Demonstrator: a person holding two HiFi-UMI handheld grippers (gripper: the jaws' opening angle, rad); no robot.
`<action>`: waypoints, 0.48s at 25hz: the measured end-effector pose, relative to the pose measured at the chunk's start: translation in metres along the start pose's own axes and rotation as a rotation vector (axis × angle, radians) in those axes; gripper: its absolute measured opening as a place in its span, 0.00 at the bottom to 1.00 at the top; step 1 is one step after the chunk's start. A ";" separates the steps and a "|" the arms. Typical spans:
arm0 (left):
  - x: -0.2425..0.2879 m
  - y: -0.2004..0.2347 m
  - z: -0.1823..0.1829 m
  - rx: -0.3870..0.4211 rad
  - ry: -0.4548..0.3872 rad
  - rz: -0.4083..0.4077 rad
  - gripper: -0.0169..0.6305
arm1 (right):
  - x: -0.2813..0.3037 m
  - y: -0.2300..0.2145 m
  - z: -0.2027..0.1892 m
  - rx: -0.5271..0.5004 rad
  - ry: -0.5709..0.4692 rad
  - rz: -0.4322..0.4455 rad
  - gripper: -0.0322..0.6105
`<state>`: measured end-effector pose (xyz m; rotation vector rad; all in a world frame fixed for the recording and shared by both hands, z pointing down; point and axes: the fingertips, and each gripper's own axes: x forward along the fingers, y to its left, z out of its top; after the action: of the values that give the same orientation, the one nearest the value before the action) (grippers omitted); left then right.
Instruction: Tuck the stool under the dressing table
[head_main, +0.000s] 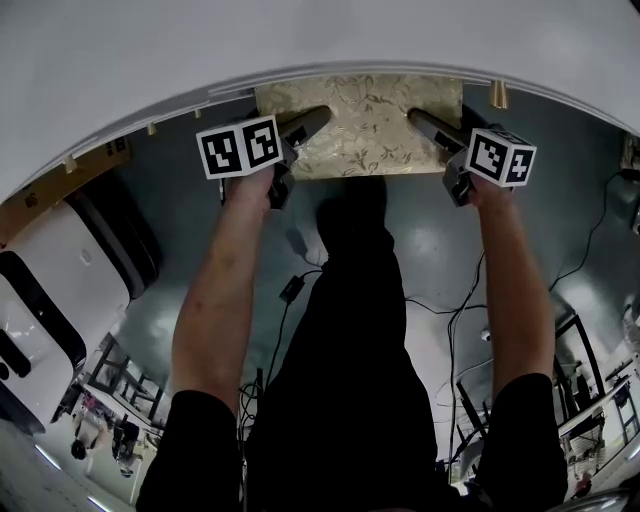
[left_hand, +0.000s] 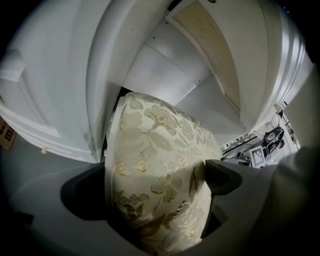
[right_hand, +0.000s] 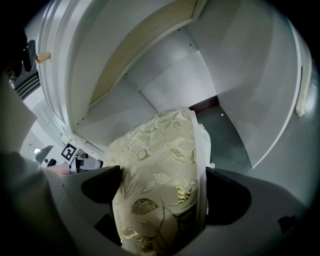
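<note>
The stool (head_main: 362, 126) has a cream seat cushion with a gold leaf pattern, and its far part lies under the white dressing table (head_main: 200, 50). My left gripper (head_main: 300, 128) is shut on the cushion's left edge, and my right gripper (head_main: 425, 125) is shut on its right edge. In the left gripper view the cushion (left_hand: 160, 170) fills the gap between the jaws, with the table's white underside (left_hand: 165, 70) ahead. The right gripper view shows the cushion (right_hand: 160, 175) pinched likewise beneath the table's panels (right_hand: 165, 75). The stool's legs are hidden.
A gold drawer knob (head_main: 497, 95) sticks out at the table's front right. Black cables (head_main: 455, 320) trail over the grey floor. A white and black case (head_main: 50, 290) lies to the left. The person's dark-clothed legs (head_main: 355, 330) stand right behind the stool.
</note>
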<state>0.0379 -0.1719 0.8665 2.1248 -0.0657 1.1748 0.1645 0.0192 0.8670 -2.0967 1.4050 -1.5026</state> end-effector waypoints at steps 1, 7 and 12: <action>0.000 0.000 -0.001 -0.004 -0.001 0.000 0.94 | 0.001 0.000 0.000 -0.005 0.005 0.003 0.83; -0.003 0.004 -0.007 -0.024 -0.010 0.010 0.94 | -0.005 -0.001 0.003 -0.050 0.022 0.015 0.83; -0.022 0.013 -0.012 0.030 -0.054 0.097 0.93 | -0.031 0.009 0.023 -0.082 -0.099 -0.002 0.82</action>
<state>0.0118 -0.1808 0.8611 2.2009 -0.1785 1.1808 0.1770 0.0306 0.8312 -2.1884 1.4516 -1.3435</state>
